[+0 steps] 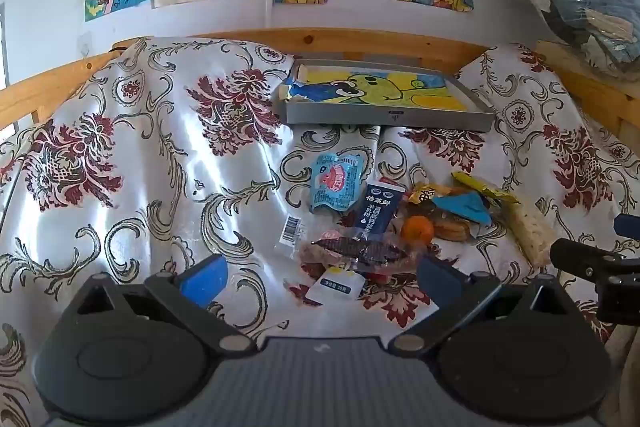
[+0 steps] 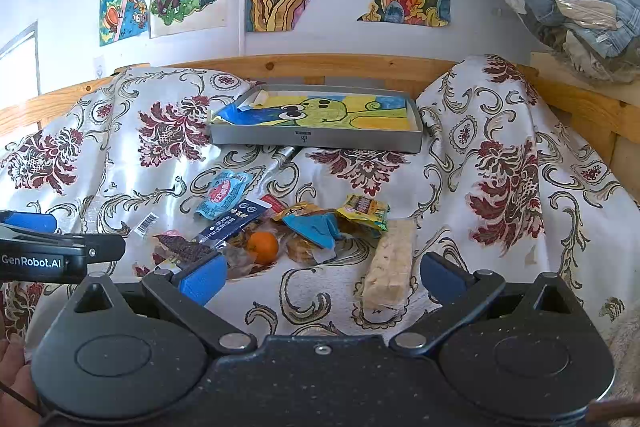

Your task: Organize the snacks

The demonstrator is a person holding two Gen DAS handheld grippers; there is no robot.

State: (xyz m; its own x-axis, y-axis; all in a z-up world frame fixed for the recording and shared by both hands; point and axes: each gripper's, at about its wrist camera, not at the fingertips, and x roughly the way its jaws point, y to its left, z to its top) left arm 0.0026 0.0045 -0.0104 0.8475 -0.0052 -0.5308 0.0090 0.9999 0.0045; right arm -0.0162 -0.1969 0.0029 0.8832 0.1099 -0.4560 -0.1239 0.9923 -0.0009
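Both hand-held grippers released above a snack pile on a floral cloth.

Left hand-held gripper (image 1: 322, 273): jaws spread wide, empty, over a dark wrapped cake (image 1: 354, 253) and white sachet (image 1: 336, 285). Right hand-held gripper (image 2: 320, 277): jaws apart, empty, pale rice bar (image 2: 390, 265) between its fingers. Snack pile: light-blue pouch (image 1: 334, 183), navy sachet (image 1: 380, 207), orange (image 2: 262, 247), yellow packet (image 2: 364, 209), clustered together. Grey tray (image 2: 316, 139) lies beyond, near the wooden rail (image 2: 320, 65).
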